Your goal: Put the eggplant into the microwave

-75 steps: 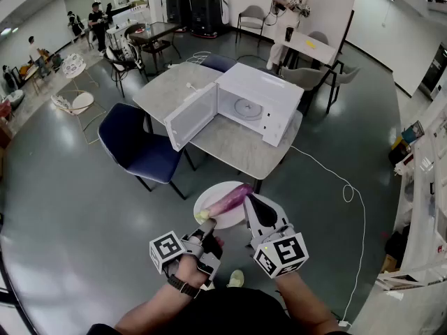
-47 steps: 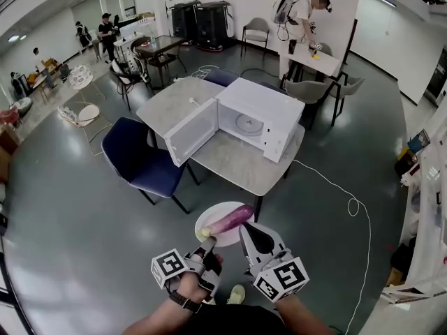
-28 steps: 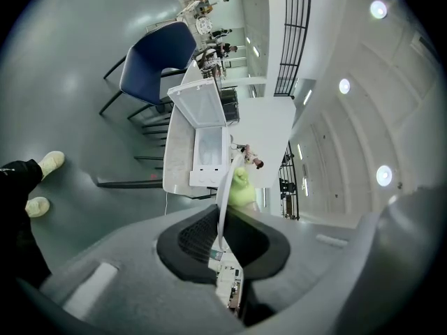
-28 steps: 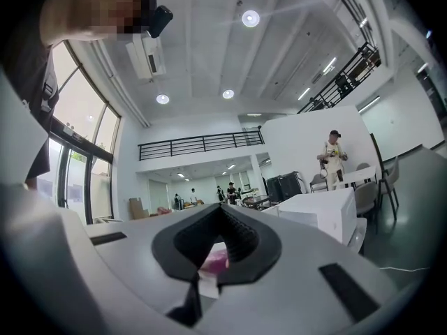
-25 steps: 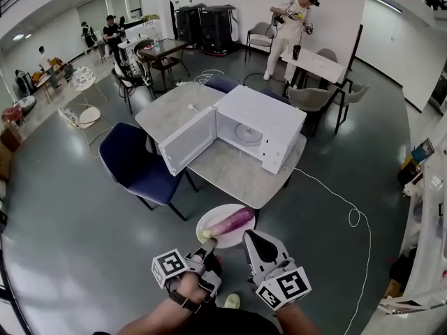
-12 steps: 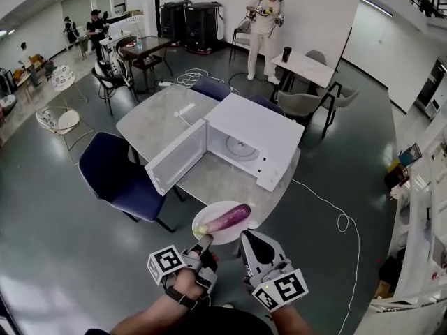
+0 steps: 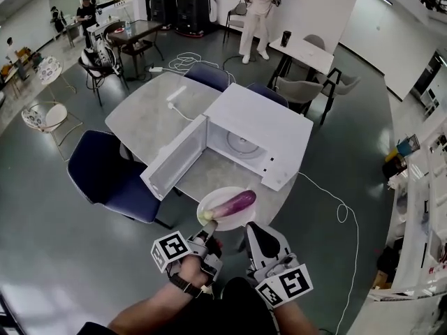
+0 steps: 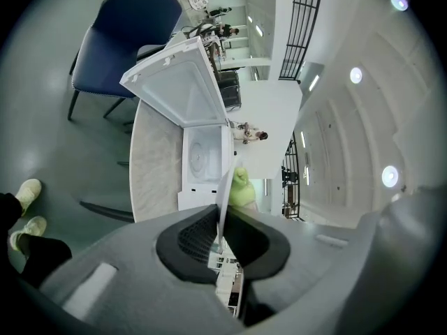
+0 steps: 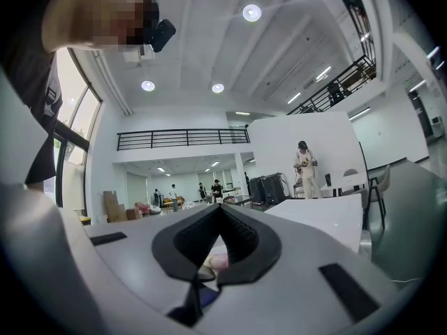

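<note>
Where microwave [image 7: 269, 121] stands open: marble table [image 7: 140, 114] (grey floor [image 7: 56, 243]).

I see a bright room. Round ceiling lamps [image 9: 252, 12] shine at 12 o'clock in the right gripper view, and a window [image 9: 80, 117] glows at 9. The floor [image 7: 56, 257] is shiny with pale glare. The white microwave [image 7: 269, 121] and plate [image 7: 222, 194] look washed out. Edges bend, corners go black, and close-up parts look fuzzy.
</note>
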Motion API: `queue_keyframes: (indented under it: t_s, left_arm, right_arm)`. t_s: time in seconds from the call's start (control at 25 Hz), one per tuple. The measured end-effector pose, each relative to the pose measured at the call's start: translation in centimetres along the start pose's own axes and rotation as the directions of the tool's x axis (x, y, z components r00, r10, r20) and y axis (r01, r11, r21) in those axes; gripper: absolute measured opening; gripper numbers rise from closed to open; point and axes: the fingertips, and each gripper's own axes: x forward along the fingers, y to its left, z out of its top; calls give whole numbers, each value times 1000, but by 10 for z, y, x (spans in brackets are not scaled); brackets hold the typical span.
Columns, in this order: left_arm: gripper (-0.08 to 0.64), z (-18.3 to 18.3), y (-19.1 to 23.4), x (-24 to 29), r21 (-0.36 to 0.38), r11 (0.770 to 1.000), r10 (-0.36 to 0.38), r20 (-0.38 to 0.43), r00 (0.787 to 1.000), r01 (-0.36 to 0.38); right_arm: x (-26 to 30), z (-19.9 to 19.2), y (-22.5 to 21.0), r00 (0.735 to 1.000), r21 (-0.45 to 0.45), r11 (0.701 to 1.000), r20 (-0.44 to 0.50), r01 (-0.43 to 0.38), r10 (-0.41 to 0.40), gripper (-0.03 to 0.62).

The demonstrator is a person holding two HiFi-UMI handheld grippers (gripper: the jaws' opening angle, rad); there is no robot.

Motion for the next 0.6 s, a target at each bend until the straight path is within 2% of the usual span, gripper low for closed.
queue_keyframes:
  t_s: [0.24, 0.6]
  left_arm:
    - [23, 22, 11, 41, -12, 999, 33, 0, 999, -33]
    - [23, 57, 21, 110, -28, 995, 96, 51, 994, -95]
  right_arm:
    - [33, -3, -29, 1000, 4, 1000, -2, 4, -4, 2]
    - [92, -6, -91, 998, 40, 998, -21, -57, 58, 2]
